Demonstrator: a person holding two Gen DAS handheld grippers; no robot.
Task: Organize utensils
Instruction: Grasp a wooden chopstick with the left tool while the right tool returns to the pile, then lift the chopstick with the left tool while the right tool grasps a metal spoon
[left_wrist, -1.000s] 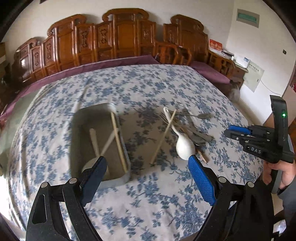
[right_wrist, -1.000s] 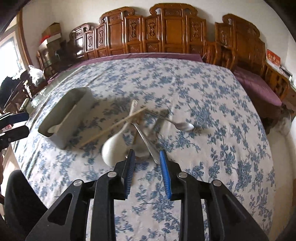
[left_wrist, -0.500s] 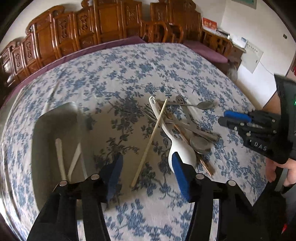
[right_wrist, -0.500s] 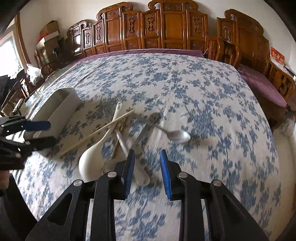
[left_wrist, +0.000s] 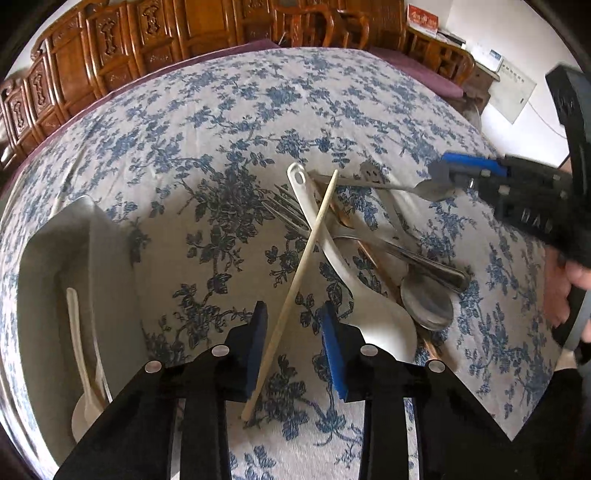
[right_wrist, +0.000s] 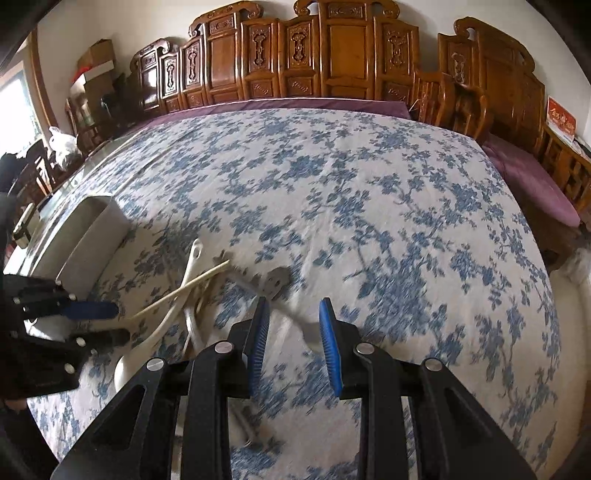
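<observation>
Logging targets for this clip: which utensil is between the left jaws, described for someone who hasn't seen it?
On the flowered tablecloth, right of the grey tray, lies a utensil pile. The chopstick slants across the white spoon; it is the one pale stick.

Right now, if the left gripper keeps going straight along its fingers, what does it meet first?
Probably the wooden chopstick: it lies between the open fingers of the left gripper. The white ceramic spoon sits just right of that line. Depth is unclear.

Carved wooden chairs (right_wrist: 332, 55) ring the blue-flowered tablecloth (right_wrist: 369, 192); cardboard boxes (right_wrist: 96, 62) beyond.
</observation>
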